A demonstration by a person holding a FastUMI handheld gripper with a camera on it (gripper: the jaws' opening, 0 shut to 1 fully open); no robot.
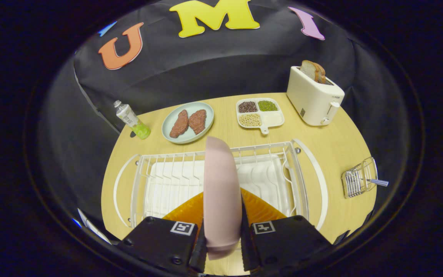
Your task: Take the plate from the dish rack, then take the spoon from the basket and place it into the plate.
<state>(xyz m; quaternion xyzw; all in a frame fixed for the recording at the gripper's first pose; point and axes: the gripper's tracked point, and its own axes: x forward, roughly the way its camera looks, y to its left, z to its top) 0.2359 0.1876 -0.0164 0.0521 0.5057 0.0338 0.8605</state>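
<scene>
The gripper (221,231) has its two fingers pressed on either face of the plate (221,192), pinching it edge-on so it stands upright between them. That hold makes sense: the plate was slotted on edge among the wires of the rack (160,169), so clamping its faces is the natural way to draw it straight up and out. It hangs over the middle of the rack; I cannot tell whether its lower rim has cleared the wires.

The plate is pale pink, matte and smooth, with a rounded rim and no pattern.

Off to the right, well apart from the rack, sits the small wire basket (358,179) with the spoon (379,182) poking out by its handle, waiting for the second step.
</scene>
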